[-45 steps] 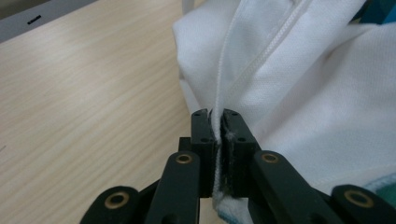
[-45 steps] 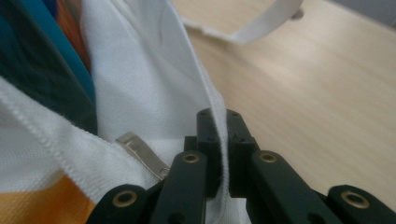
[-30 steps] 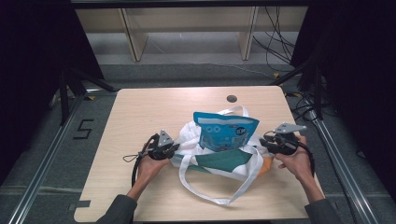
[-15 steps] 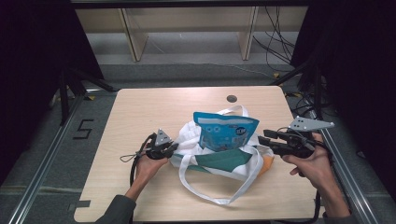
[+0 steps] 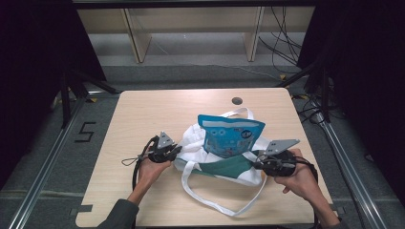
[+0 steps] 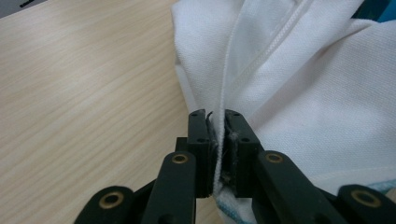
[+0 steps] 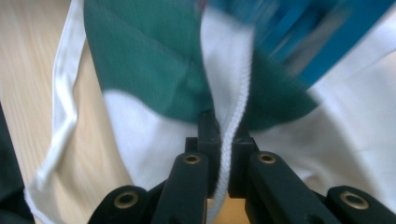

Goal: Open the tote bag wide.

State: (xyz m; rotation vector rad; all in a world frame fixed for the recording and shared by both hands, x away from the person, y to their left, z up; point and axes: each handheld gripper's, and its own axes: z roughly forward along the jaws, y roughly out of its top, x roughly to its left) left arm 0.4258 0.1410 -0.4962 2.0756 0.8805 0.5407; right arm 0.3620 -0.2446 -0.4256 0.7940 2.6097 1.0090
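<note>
While the counter (image 5: 143,119) carries little besides the work, the white tote bag (image 5: 193,138) lies near the middle of its near edge, its mouth held wide and its green lining (image 5: 224,168) showing; a long white strap (image 5: 210,200) loops from it toward the near edge, and another handle arches toward the far edge. Standing in the bag's mouth, the blue pouch (image 5: 231,136) is upright and still rises well clear of the rim, so I judge the packing about half done: the bag is opened and the pouch is started in, but it has yet to sink fully inside, and the handles have yet to be gathered. At the bag's left side, the left gripper (image 6: 215,135) is clamped on a fold of the white cloth beside a seam; at the right side, the right gripper (image 7: 223,135) has just been closing and now pinches the white corded rim where the lining meets it. As for writing, the pouch bears a white panel and a dark round mark, too small to read; a "5" (image 5: 85,132) is marked on the floor off the counter's left edge.
</note>
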